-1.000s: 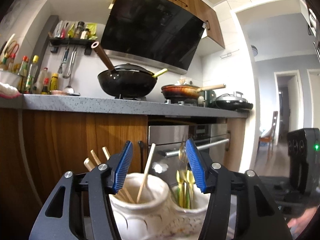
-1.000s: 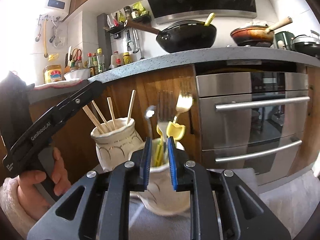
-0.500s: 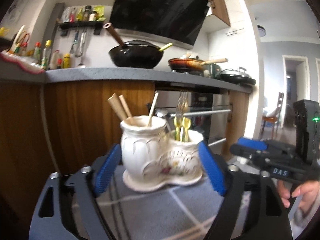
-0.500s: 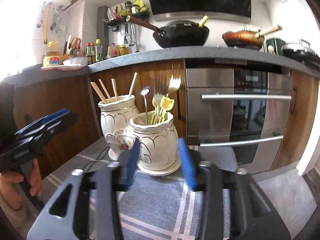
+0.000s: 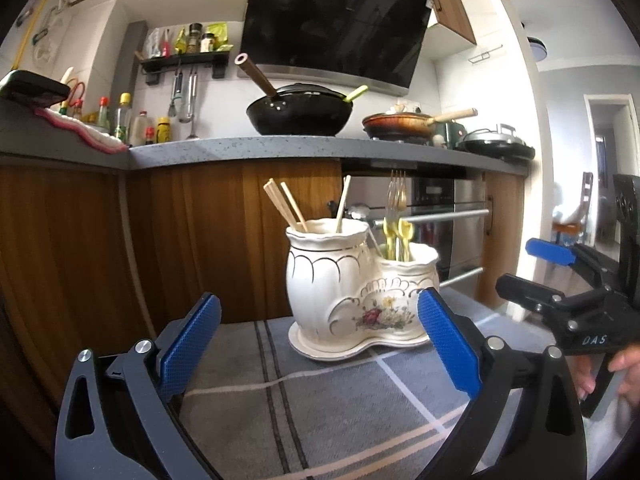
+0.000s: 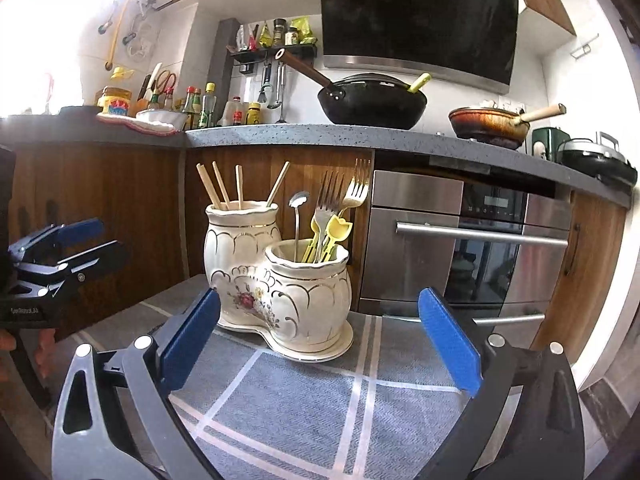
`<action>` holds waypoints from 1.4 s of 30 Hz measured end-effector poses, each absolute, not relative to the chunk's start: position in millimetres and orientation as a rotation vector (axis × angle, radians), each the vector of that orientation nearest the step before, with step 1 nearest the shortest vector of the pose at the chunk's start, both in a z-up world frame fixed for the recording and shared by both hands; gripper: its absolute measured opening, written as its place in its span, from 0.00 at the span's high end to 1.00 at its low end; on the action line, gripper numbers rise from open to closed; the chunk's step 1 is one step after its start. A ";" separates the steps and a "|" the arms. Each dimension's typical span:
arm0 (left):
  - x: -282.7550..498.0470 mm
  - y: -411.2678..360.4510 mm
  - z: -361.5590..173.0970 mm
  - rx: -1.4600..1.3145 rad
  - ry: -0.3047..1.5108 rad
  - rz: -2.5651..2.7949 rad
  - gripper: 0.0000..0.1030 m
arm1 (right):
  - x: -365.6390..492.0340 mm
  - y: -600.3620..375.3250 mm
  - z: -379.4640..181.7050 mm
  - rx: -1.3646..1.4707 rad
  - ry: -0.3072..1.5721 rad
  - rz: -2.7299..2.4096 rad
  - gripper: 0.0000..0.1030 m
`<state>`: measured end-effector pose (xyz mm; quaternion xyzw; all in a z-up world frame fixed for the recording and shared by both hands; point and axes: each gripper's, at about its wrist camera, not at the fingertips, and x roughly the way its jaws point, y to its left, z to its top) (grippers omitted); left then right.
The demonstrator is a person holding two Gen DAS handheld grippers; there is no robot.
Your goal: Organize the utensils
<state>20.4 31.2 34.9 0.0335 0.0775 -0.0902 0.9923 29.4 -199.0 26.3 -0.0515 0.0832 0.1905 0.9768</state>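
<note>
A white ceramic double holder [image 5: 352, 292] with a flower print stands on a grey checked cloth [image 5: 320, 400]; it also shows in the right wrist view [image 6: 280, 288]. Its taller pot holds wooden chopsticks [image 6: 224, 188]. Its lower pot holds forks [image 6: 340, 200], a small spoon [image 6: 298, 204] and yellow utensils [image 6: 332, 236]. My left gripper [image 5: 320, 344] is open and empty, a little in front of the holder. My right gripper [image 6: 320, 340] is open and empty, also just in front of it. Each gripper shows at the side of the other's view.
A wooden cabinet front [image 5: 200, 232] and a steel oven [image 6: 460, 248] stand behind the table. The grey counter [image 6: 320, 132] above carries a black wok [image 6: 372, 106], a pan [image 6: 488, 124] and bottles [image 6: 208, 110]. The cloth's edge lies right of the holder.
Both grippers have pulled back and away from the holder and opened wide. The right gripper was nearly shut over the lower pot a second ago. The holder now stands farther off.
</note>
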 end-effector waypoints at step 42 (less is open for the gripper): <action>21.4 30.5 31.3 0.067 0.159 -0.226 0.05 | 29.9 -203.2 27.0 -0.076 0.183 0.416 0.05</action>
